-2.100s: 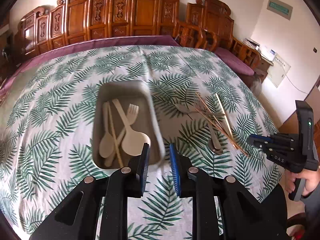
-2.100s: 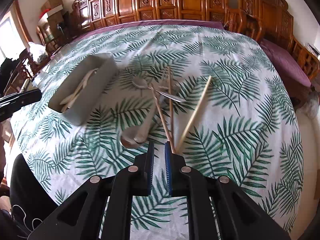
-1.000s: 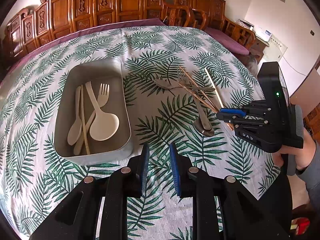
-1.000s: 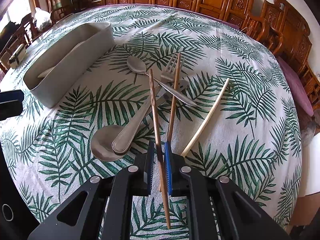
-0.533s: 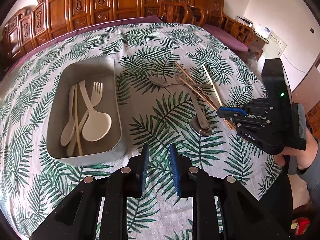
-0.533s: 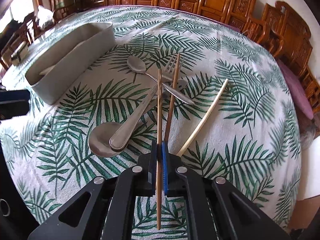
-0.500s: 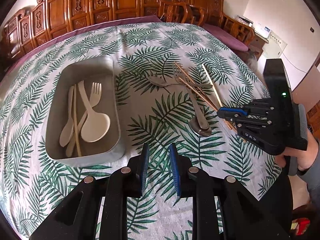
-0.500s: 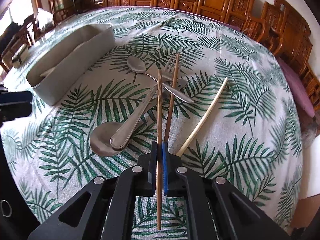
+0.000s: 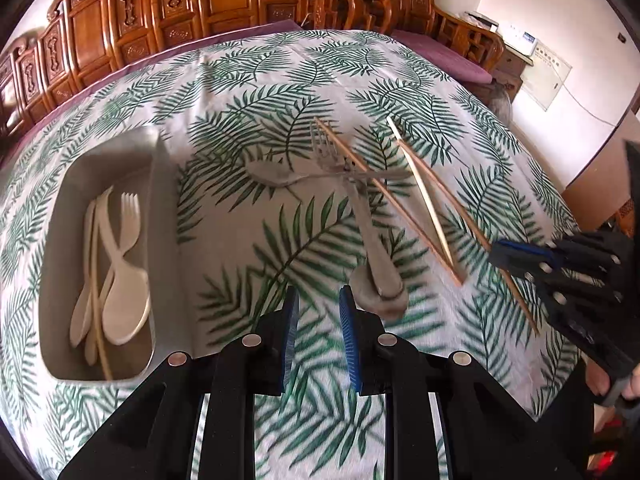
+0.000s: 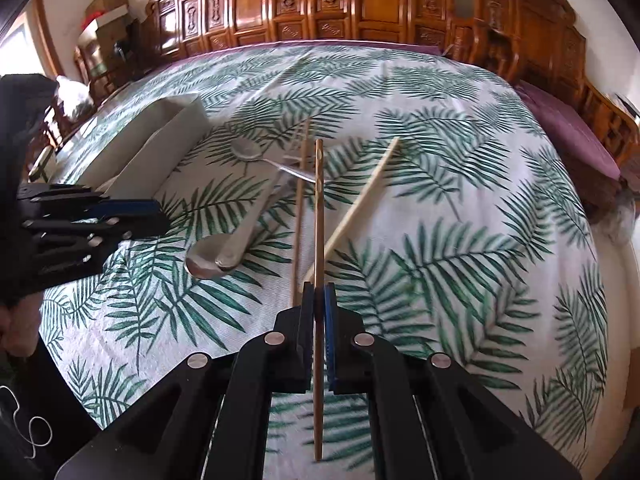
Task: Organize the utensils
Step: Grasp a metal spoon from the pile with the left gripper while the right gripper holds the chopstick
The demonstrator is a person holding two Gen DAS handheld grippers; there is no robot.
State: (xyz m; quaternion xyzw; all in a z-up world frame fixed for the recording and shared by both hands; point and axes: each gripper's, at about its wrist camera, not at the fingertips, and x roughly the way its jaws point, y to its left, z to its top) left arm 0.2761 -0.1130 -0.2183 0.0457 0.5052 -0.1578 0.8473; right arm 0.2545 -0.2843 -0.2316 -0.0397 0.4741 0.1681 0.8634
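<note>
My right gripper [image 10: 319, 300] is shut on a brown chopstick [image 10: 319, 216] and holds it lifted off the cloth; it also shows in the left wrist view [image 9: 516, 254]. A second brown chopstick [image 10: 299, 220], a pale chopstick [image 10: 356, 208], a large metal spoon [image 10: 228, 248], a small metal spoon [image 10: 250, 150] and a fork [image 9: 326, 148] lie in a pile on the table. My left gripper [image 9: 318, 312] is open and empty, just left of the large spoon [image 9: 378, 280]. The grey tray [image 9: 164, 200] holds pale utensils [image 9: 116, 264].
The table carries a palm-leaf cloth [image 9: 248, 248]. Carved wooden chairs [image 10: 360, 4] line its far side. The table's edge [image 9: 576, 240] drops off at the right, near the person's hand [image 9: 612, 384].
My right gripper has closed on the brown chopstick and lifted it off the pile. My left gripper has moved right and closer to the large spoon.
</note>
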